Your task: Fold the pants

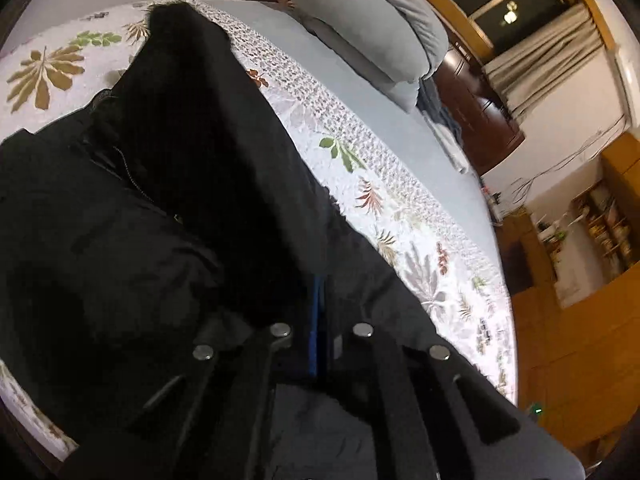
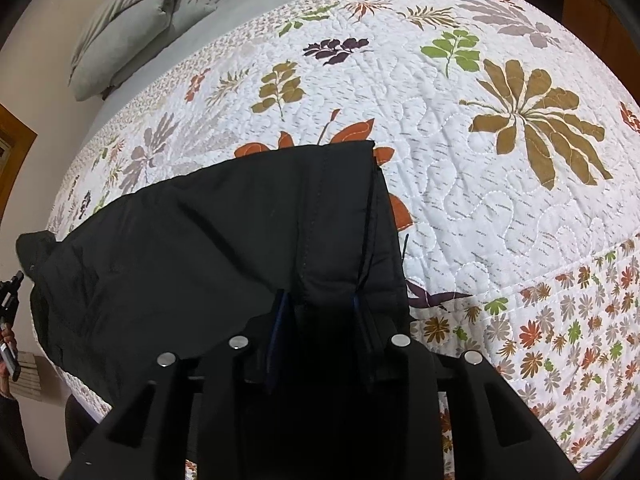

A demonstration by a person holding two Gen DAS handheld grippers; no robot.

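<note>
- While the left gripper (image 1: pixel 320 320) pinches black pants (image 1: pixel 168 184) at lower centre, its jaws nearly together on cloth; the right gripper (image 2: pixel 320 304) straddles a thick fold of them, clamped, by my reading;
- farther up, the pants lie bunched across the quilt (image 2: pixel 500 208); folding looks begun, unfinished.

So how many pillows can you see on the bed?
1: a grey pillow at the head of the bed, beyond the floral quilt. Others may be hidden.

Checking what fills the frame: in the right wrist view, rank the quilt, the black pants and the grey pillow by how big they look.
1. Quilt, largest.
2. Black pants; nearness to the camera inflates them.
3. Grey pillow, smallest and farthest.
</note>
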